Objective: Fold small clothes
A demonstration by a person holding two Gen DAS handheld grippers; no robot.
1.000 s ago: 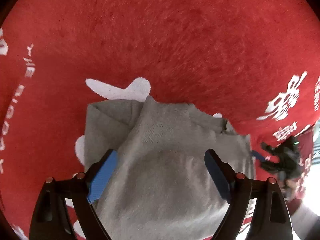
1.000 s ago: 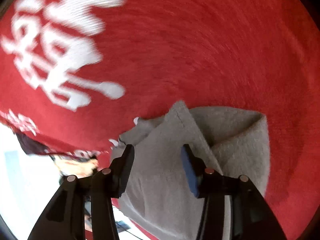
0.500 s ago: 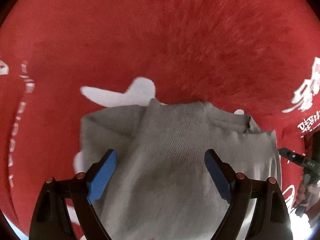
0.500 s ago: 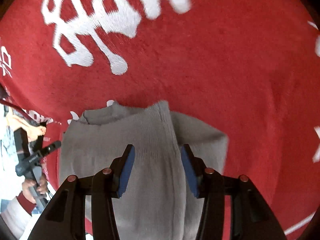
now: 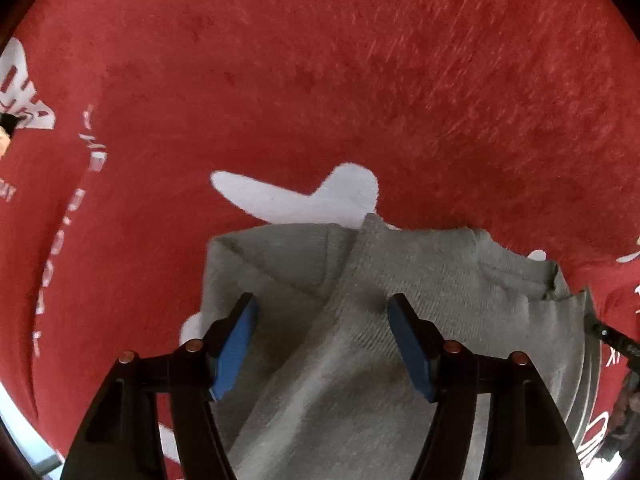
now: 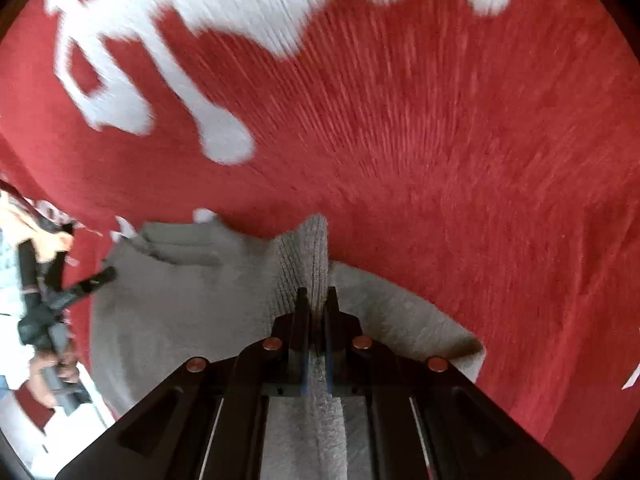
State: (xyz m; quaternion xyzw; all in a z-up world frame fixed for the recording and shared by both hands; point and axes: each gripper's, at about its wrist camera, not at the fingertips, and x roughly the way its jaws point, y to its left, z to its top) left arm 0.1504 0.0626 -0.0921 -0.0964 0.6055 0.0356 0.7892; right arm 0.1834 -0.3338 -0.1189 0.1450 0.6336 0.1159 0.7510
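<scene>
White lettering on red cloth [image 5: 360, 80] — illegible

Likely an indoor floor area: large red carpet [image 5: 320, 80] with white printed lettering [image 6: 168, 40]; room type unclear.

One grey knitted garment [image 5: 360, 340] laid on one red carpet [image 5: 320, 80], two grippers counted, left gripper [image 5: 322, 344], right gripper [image 6: 316, 300]

The right gripper [image 6: 316, 300] is closed on a ribbed fold of the grey knit garment [image 6: 180, 312], which lies on a red carpet [image 6: 460, 160] with white lettering [image 6: 132, 52]. At the left edge, a hand [image 6: 48, 372] holds the other gripper [image 6: 86, 284].
</scene>
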